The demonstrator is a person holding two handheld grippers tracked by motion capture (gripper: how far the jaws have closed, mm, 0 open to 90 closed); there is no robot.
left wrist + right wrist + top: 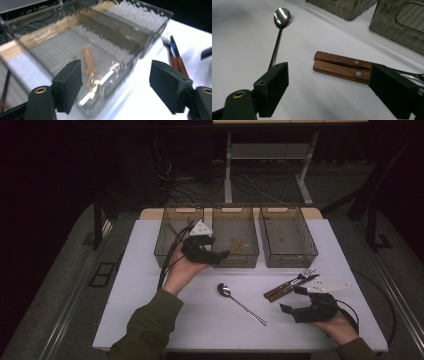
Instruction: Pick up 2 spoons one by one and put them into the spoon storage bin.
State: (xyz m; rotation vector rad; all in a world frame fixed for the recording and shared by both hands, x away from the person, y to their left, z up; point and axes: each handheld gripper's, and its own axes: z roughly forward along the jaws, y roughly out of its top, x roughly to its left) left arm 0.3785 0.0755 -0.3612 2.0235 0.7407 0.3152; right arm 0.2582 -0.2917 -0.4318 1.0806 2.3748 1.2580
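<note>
A: From the high view?
B: Left tool [218, 255] hovers at the middle bin [235, 236] by the worktop's [150, 285] far edge, released. Right tool [296, 300] rests near the right front corner, also released.
A: Left gripper view?
B: A wooden-handled utensil [88, 60] lies inside that bin; nothing sits between the jaws.
A: Right gripper view?
B: Spoon [279, 30] beside two wooden handles [342, 67], untouched, jaws apart.

Right hand-held gripper [328, 87] low in the frame, jaws apart, nothing between. Steel spoon [278, 32] at upper left on the white surface [242, 42]. Two wooden handles [342, 66] side by side at centre. Smoky bins [402, 22] along the upper right.
</note>
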